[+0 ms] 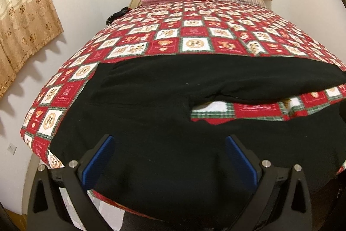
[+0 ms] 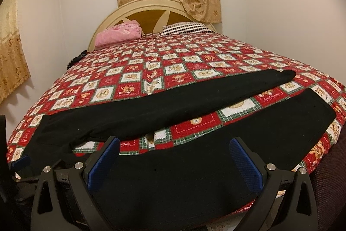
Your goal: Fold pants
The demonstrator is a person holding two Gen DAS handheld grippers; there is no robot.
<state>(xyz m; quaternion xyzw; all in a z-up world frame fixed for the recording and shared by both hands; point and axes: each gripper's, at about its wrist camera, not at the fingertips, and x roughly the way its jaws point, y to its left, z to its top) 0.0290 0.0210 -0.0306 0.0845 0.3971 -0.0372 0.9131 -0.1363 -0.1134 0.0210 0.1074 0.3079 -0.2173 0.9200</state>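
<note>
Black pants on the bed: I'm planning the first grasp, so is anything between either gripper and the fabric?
Nothing visible. The left gripper and right gripper are open directly over the black pants, spread unfolded on the quilt.

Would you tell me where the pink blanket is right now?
The pink blanket lies folded at the head of the bed, left of the striped pillow, against the headboard.

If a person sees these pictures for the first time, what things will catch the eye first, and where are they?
The black pants lie spread across the near end of the bed, their two legs parted in a V. Under them the red and white checkered quilt covers the whole bed. At the far end a pink folded blanket sits before the round headboard, while both grippers, left and right, stand open over the pants.
</note>
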